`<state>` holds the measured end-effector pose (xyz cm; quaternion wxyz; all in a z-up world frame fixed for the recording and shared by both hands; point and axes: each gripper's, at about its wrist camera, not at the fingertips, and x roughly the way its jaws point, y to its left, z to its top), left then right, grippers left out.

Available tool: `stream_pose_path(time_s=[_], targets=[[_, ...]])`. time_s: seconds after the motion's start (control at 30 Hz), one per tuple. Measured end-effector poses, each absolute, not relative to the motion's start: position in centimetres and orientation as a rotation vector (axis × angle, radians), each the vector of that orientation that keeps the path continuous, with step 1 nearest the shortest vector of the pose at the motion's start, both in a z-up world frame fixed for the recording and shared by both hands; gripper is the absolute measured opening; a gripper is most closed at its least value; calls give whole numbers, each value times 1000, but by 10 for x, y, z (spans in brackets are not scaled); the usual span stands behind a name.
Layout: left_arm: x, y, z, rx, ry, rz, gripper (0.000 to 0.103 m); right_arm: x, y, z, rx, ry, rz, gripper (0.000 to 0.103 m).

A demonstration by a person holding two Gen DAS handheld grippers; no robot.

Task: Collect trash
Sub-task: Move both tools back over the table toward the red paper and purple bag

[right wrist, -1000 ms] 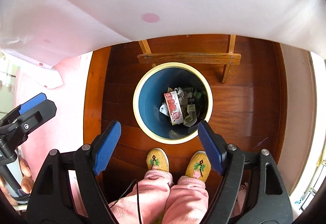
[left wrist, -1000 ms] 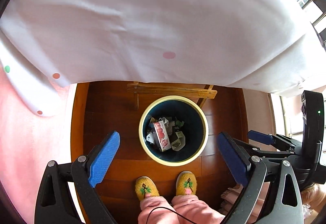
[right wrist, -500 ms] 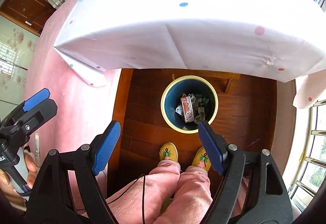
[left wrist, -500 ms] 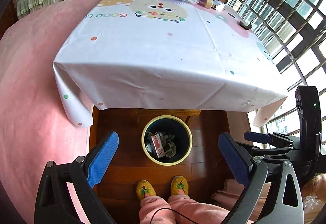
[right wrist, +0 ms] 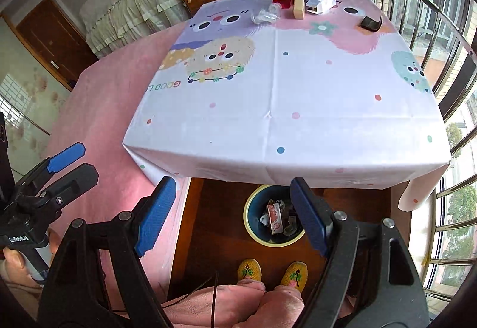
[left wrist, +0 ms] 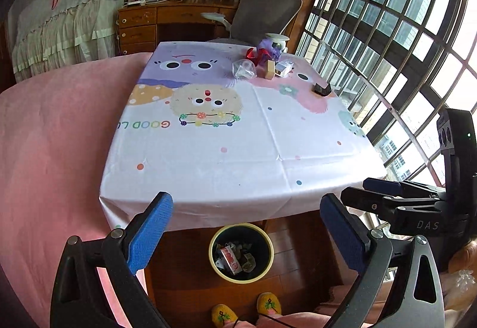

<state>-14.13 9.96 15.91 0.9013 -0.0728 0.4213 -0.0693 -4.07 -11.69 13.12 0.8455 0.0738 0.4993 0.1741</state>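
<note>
left wrist: round bin, crumpled wrappers inside.

A trash bin sits on the floor under the table's near edge; litter clusters at its far end.

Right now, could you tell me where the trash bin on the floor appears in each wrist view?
Left wrist: the trash bin sits bottom centre, between the open left gripper fingers.
Right wrist: it sits lower centre-right, partly behind the open right gripper's right finger.
Shared landmark: the tablecloth edge just above it.
</note>
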Motion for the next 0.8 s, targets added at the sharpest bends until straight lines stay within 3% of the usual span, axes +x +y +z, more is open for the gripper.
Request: stream_pose_path(time_s=[0.4, 0.8], targets=[[-72, 99, 213, -60, 767, -223, 100, 5, -146, 196, 188, 879, 230, 77], [60, 66, 190, -76, 847, -221, 100, 99, -207, 174, 218, 909, 196, 77]])
